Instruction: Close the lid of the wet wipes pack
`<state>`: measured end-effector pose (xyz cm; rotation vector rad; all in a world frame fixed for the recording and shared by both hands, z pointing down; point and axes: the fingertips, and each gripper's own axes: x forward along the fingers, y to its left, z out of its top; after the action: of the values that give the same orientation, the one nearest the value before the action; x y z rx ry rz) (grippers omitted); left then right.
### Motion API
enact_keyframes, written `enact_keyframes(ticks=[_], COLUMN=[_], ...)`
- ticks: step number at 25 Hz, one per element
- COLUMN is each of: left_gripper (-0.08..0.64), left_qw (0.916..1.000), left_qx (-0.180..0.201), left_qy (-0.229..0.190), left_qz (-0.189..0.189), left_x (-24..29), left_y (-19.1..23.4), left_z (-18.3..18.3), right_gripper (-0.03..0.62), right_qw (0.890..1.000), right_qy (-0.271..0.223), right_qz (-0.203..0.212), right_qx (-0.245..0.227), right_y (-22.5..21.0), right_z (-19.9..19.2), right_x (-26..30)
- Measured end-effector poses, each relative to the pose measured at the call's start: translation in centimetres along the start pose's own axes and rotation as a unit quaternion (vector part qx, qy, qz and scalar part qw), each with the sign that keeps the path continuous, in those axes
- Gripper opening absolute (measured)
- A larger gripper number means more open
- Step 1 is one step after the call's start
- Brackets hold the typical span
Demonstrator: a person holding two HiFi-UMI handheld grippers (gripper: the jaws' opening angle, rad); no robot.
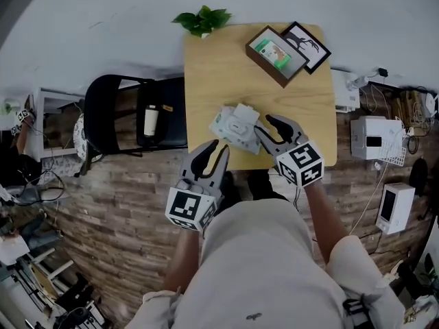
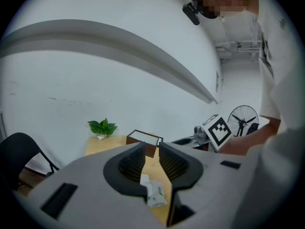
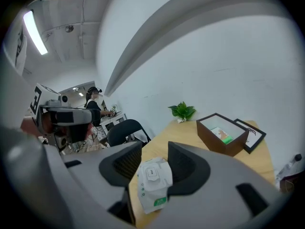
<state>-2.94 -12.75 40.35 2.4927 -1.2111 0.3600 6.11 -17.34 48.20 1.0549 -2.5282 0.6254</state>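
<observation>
The person held a gripper in each hand. The left arm (image 1: 180, 259) and right arm (image 1: 324, 211) both reached forward from the body. The left gripper (image 1: 215, 149) was nearer the body, and its jaws stood a little apart. The right gripper (image 1: 265, 125) reached farther out, and its jaws stood wide apart. Both pointed forward and tipped down a bit.

Small leafy plant (image 1: 203, 20) at the wooden table's (image 1: 212, 81) far edge; open brown box (image 1: 267, 67) just beside a framed picture (image 1: 309, 46); black chair (image 1: 106, 112) left, white bottle (image 1: 150, 120) on its seat.
</observation>
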Motion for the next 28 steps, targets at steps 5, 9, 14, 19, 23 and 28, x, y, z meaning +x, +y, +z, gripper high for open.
enact_keyframes(ticks=[5,9,14,19,23,28], left_gripper=[0.084,0.083,0.083,0.083,0.083,0.083], left_qw=[0.9999,0.9996,0.9987,0.9978,0.9970,0.9967], left_qx=[-0.008,-0.013,-0.023,-0.031,-0.038,-0.041], left_qy=[0.005,0.007,0.010,0.021,0.025,0.027], left_qz=[0.014,0.026,0.044,0.055,0.062,0.065], left_x=[0.6,1.0,1.0,0.3,0.0,0.2], left_y=[-0.3,-0.2,-0.3,0.1,0.4,0.7], left_z=[-0.3,-0.5,-1.0,-1.9,-2.5,-2.8], right_gripper=[0.163,0.163,0.163,0.163,0.169,0.176], right_qw=[1.000,0.999,0.996,0.994,0.992,0.991], right_qy=[0.024,0.041,0.069,0.090,0.105,0.116], right_qz=[0.019,0.033,0.056,0.064,0.066,0.061], right_qx=[-0.001,-0.003,-0.002,0.007,0.019,0.039], right_y=[-1.2,-2.1,-2.8,-3.5,-4.1,-5.2], right_z=[-1.6,-2.9,-5.2,-7.2,-8.7,-9.9], right_x=[1.4,2.7,4.3,6.2,7.6,8.8])
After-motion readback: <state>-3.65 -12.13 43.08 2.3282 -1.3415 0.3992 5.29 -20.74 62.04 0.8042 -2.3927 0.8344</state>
